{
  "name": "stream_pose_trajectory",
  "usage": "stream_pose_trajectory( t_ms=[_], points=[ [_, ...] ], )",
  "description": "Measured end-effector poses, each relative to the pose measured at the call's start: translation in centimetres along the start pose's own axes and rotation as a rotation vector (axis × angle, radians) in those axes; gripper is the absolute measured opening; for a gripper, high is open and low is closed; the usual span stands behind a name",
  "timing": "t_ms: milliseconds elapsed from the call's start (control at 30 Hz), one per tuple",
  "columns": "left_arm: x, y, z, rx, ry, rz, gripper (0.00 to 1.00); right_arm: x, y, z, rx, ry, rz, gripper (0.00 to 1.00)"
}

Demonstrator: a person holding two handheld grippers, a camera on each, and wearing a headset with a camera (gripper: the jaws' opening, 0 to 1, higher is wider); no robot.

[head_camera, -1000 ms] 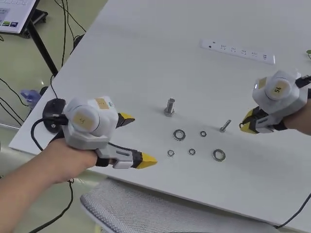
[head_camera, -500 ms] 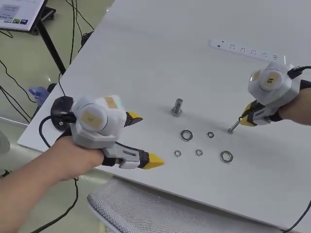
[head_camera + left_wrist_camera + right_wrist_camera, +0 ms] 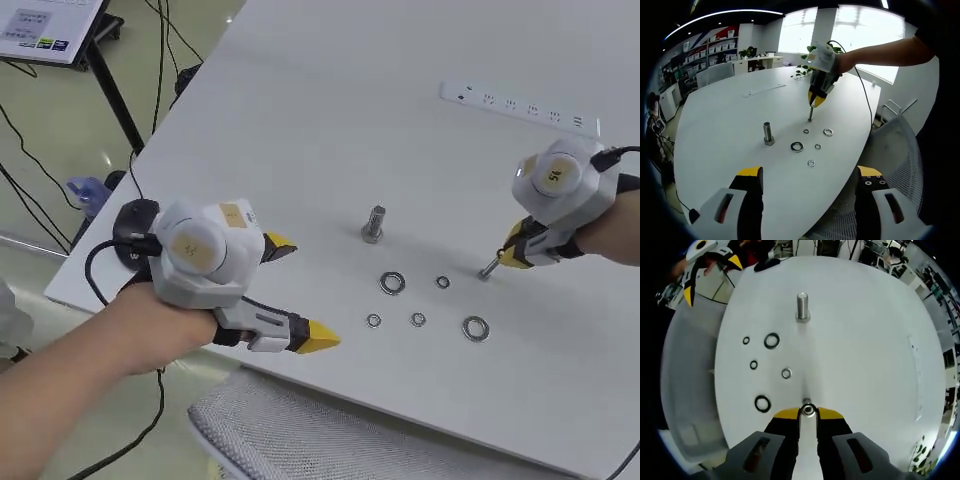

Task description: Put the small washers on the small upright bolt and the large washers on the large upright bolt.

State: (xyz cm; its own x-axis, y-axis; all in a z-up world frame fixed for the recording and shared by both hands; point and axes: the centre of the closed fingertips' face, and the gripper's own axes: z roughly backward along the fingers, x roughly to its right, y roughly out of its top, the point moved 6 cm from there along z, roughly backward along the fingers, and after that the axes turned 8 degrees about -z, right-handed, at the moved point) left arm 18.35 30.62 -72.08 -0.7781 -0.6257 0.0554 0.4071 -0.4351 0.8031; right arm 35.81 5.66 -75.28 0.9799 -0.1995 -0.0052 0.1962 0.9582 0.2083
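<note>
Clerk: Table, white, one. Grey mesh chair at the table's near edge. White power strip, flat, at the far side.

Checker: And the grippers?

Clerk: One left gripper, over the near edge, jaws wide apart, holding nothing. One right gripper, jaws closed onto the small bolt.

Checker: How does that bolt stand?

Clerk: Tilted in the head view, lower end on the table, upper end pinched between the yellow tips. One large bolt, upright on its head, well to the left of it.

Checker: Washers?

Clerk: Five, all flat on the table, apart from both bolts. First large washer lies near the large bolt, on the person's side. Second large washer lies near the small bolt, toward the table's edge. First small washer lies between the first large washer and the small bolt. Second small washer and third small washer lie in a row with the second large washer.
</note>
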Motion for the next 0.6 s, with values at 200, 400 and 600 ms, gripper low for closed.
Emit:
stream_pose_trajectory(
  t_ms=[200, 400, 600],
  points=[
    [-0.2, -0.3, 0.0, -0.004, -0.004, 0.003, 0.73, -0.1, 0.0, -0.3, -0.011, 0.004, -0.001, 0.13],
    [-0.2, -0.4, 0.0, -0.004, -0.005, 0.009, 0.72, -0.2, 0.0, -0.7, -0.015, 0.007, -0.001, 0.13],
    [-0.1, -0.4, 0.0, -0.005, -0.008, 0.015, 0.71, -0.3, 0.1, -1.2, -0.021, 0.003, 0.006, 0.13]
  ],
)
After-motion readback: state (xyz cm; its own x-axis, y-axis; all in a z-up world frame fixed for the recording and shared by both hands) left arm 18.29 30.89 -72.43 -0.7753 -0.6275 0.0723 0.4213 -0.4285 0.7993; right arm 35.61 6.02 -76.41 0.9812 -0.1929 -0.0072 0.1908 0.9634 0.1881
